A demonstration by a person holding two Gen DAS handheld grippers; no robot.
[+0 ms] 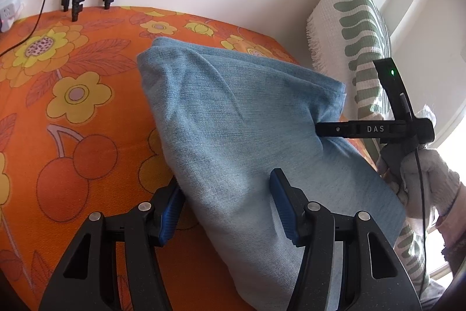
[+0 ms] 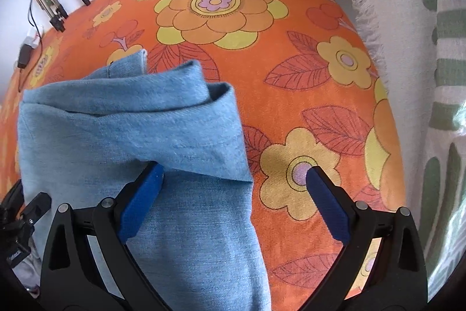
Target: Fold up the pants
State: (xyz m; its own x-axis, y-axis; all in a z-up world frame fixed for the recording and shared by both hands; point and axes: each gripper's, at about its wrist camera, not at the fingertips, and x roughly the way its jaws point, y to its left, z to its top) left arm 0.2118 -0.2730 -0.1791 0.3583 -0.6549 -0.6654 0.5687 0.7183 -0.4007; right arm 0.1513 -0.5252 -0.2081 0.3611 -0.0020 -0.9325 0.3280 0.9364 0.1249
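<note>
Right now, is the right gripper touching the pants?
Touching. In the right wrist view, the right gripper's left finger lies against the pants, under a fold.

Left gripper [image 1: 225,203] black linkage arms, silver pivot screws, ribbed blue pads [image 1: 171,209], right gripper [image 2: 233,179] alike, "DAS" marking, green LED, white knit glove [image 1: 428,179]

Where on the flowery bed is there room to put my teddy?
Bare flowered bedspread lies between the blue pants and the green-patterned blanket, and left of the pants toward the wall. It is crowded at the pants, where both grippers work.
</note>
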